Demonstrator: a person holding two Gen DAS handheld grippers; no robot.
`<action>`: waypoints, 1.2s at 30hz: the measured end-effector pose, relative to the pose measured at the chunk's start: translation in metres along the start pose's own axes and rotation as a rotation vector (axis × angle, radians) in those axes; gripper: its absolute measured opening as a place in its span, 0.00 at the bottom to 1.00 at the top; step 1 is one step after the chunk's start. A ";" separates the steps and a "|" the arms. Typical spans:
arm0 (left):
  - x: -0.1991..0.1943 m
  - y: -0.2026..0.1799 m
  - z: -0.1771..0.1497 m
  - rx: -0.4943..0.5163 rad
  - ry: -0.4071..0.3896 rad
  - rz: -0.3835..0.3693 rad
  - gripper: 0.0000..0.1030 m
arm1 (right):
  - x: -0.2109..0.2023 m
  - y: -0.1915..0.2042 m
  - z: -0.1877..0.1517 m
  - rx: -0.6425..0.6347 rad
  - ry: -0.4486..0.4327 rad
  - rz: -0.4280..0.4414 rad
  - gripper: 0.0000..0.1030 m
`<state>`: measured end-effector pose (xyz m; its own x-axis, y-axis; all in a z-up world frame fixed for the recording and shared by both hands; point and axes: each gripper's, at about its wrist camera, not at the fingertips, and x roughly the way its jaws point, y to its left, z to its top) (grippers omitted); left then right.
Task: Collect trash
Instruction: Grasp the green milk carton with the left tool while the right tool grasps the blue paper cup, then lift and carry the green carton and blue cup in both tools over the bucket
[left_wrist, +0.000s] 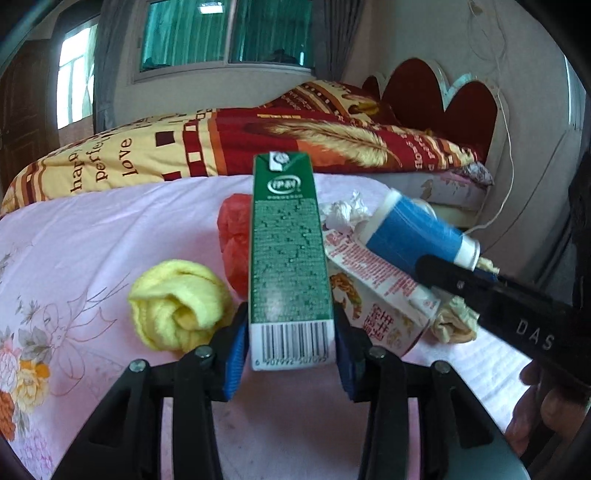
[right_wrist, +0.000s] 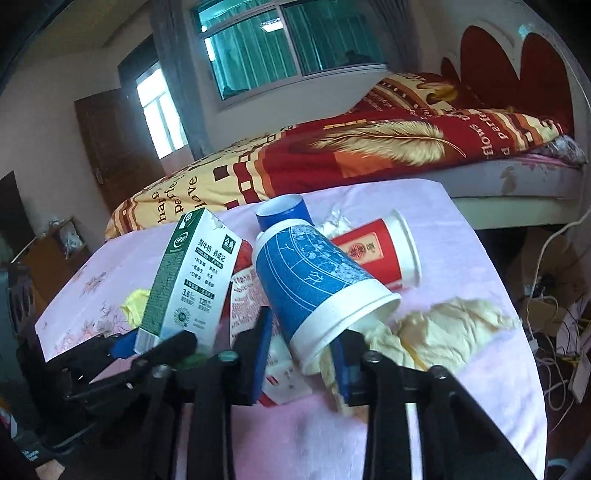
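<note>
1. Pinching a green milk carton (left_wrist: 290, 258) between its blue pads, the left tool (left_wrist: 291, 341) holds it lifted above the pink floral worktop (left_wrist: 92, 229). Barcode end sits at the fingers, digits partly legible: "6 907992...".
2. Carton top carries a round white logo; fine print on the green side is too small to read.
3. In the right wrist view the carton's (right_wrist: 188, 277) white face reads "金典", "好牛奶 养成记", "3.6" and "120".
4. The right tool (right_wrist: 303, 354) is closed on a blue paper cup (right_wrist: 317, 280) at its white rim, cup tilted, base pointing away. White line art on the blue; no readable text.
5. A second blue cup (right_wrist: 282, 212) stands behind it, mouth up.
6. A red paper cup (right_wrist: 376, 254) lies on its side on the worktop, gold Chinese characters, unreadable.
7. A red-and-white wrapper (left_wrist: 376, 295) with dense red print lies under the carton and blue cup.
8. Also on the worktop: yellow cloth ball (left_wrist: 177, 302), red plastic bag (left_wrist: 234, 240), crumpled white tissue (left_wrist: 345, 210), cream crumpled paper (right_wrist: 443, 328).
9. The quilt (right_wrist: 258, 173) on the bed behind reads "happy", "perfect", "love".
10. The right tool's body (left_wrist: 517, 317) is marked "DAS".
</note>
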<state>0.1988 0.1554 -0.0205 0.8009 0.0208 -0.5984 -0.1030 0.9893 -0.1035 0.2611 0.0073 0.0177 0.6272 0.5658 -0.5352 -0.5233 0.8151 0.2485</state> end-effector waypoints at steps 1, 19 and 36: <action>0.002 -0.002 0.000 0.009 0.007 0.000 0.42 | 0.001 0.002 0.001 -0.013 -0.001 0.002 0.17; -0.047 -0.020 0.006 0.057 -0.092 -0.037 0.38 | -0.054 0.031 -0.009 -0.299 -0.097 -0.154 0.03; -0.085 -0.082 -0.019 0.128 -0.074 -0.161 0.38 | -0.156 -0.022 -0.042 -0.255 -0.081 -0.360 0.03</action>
<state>0.1279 0.0700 0.0239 0.8426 -0.1332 -0.5219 0.1019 0.9909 -0.0884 0.1506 -0.1038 0.0613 0.8334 0.2677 -0.4836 -0.3825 0.9109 -0.1550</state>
